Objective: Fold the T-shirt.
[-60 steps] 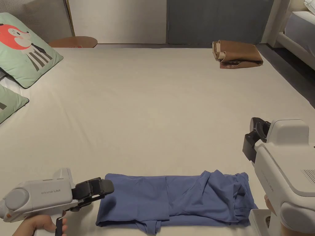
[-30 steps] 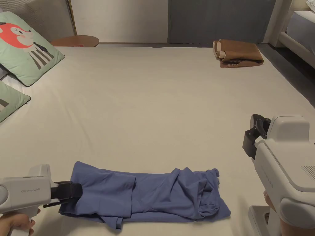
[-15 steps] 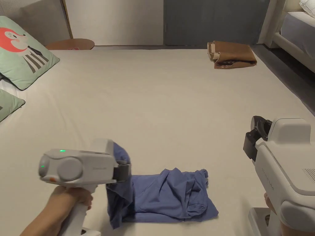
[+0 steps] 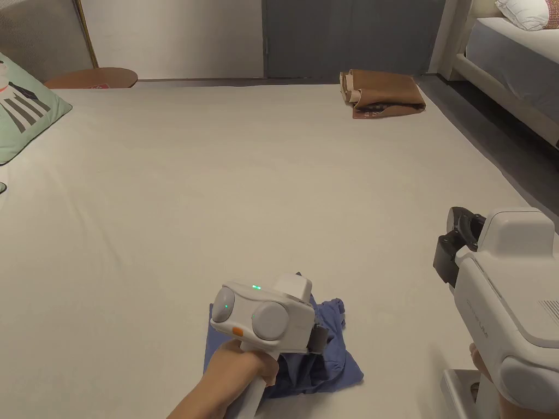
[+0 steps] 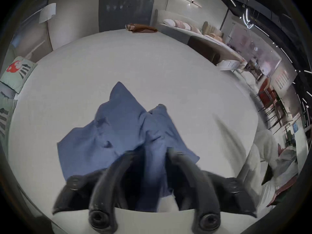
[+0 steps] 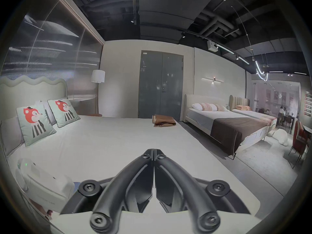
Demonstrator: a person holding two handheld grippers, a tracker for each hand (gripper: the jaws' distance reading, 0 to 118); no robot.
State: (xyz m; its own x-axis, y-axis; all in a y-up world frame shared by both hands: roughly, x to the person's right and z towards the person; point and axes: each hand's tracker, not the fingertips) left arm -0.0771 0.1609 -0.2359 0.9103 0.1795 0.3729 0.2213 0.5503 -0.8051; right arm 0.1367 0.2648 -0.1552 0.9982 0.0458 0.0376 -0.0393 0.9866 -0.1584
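A wide pale bed [image 4: 218, 191] carries the blue T-shirt [image 5: 121, 136], bunched directly ahead of the left claw [image 5: 150, 155], which pinches a gathered edge. The right claw [image 6: 154, 153] is pressed together, empty — the carried edge is best laid squarely over the 2 layers below, then released.

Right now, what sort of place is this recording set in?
Probably a bedding or furniture showroom, not a home: several made-up beds stand side by side, track lights hang under an exposed black ceiling, and the room opens onto a further display area.
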